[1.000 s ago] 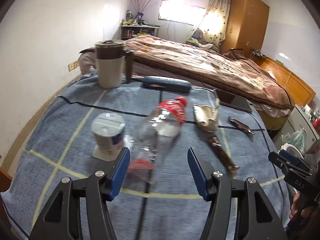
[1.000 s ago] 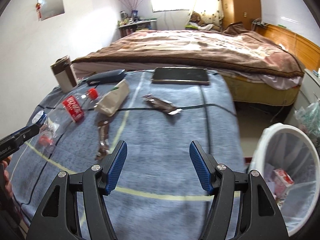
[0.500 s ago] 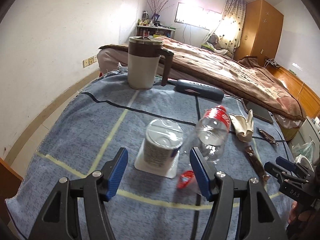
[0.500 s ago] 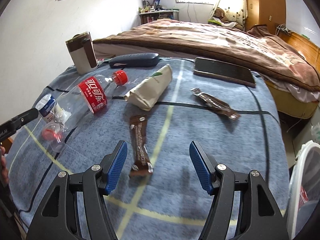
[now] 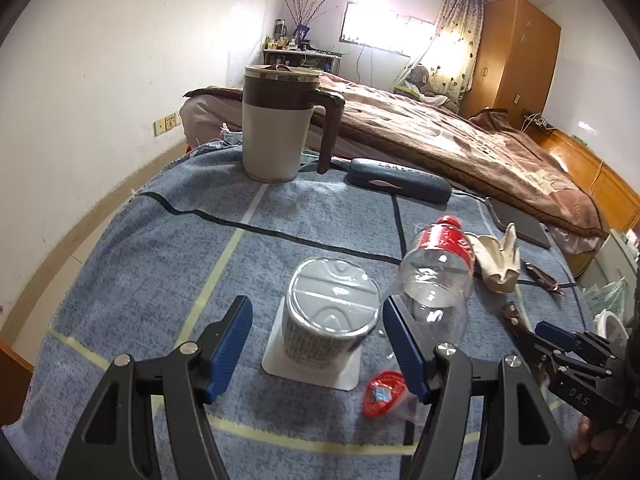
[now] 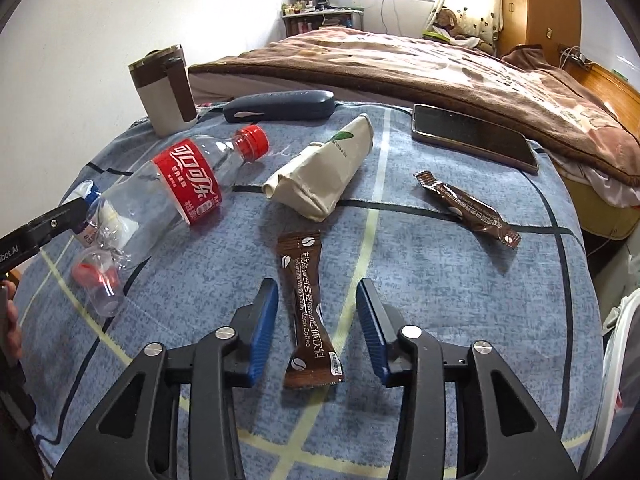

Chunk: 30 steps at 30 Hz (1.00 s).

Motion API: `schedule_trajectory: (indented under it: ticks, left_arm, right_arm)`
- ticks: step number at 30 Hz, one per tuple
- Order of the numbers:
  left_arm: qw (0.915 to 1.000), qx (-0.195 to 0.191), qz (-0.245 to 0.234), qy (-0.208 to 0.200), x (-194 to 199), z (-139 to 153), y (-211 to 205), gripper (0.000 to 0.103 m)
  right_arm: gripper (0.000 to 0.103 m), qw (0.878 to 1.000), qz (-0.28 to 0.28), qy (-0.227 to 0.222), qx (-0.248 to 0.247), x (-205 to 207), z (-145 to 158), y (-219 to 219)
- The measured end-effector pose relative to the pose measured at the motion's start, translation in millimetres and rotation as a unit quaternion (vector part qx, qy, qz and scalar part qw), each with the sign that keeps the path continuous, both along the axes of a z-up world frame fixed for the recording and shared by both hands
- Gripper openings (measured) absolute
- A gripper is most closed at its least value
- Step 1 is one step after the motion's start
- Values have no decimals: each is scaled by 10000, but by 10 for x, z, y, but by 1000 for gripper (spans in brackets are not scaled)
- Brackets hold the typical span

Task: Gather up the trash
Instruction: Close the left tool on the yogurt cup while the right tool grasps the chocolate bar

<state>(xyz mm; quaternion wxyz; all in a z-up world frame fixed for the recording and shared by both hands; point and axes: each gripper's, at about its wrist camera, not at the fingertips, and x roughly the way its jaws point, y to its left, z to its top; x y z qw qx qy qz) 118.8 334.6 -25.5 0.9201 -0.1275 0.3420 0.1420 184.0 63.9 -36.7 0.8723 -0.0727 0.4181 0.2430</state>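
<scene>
We see a blue checked desk [image 6: 460, 280] beside a bed [image 6: 400, 64]. Our left claw [image 5: 316, 344] has just been opening around a cup [image 5: 332, 320], untouched; our right claw [image 6: 316, 328], closing, straddles a coffee sachet [image 6: 308, 312] without touching it. A bin [image 6: 624, 360] is cut off.

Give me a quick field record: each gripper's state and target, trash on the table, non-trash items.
left gripper: open, straddling the yogurt cup, no contact
right gripper: jaws just closing, open around the coffee sachet, pads not touching
other trash: cola bottle, second sachet, crumpled paper bag
non-trash: mug, glasses case, phone
surface: blue cloth
</scene>
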Motion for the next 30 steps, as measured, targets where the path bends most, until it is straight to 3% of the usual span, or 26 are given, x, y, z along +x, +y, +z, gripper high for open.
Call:
schedule_trajectory:
  ticks: [6, 10, 14, 15, 30]
  left_arm:
    - [10000, -24, -83, 47, 76, -55, -1, 70]
    - [9999, -21, -80, 86, 107, -72, 19, 69]
    - [9999, -107, -86, 98, 109, -89, 32, 56]
    - [9998, -113, -62, 116, 109, -96, 39, 52]
    - [10000, 10, -6, 68, 24, -50, 23, 52]
  right_arm:
    - [39, 9999, 6, 96, -90, 21, -26, 26]
    - [29, 9998, 2, 78, -166, 27, -34, 60]
    - [21, 9998, -29, 71, -180, 28, -34, 54]
    - [21, 9998, -32, 65, -177, 27, -33, 52]
    - [20, 9999, -124, -12, -43, 34, -4, 11]
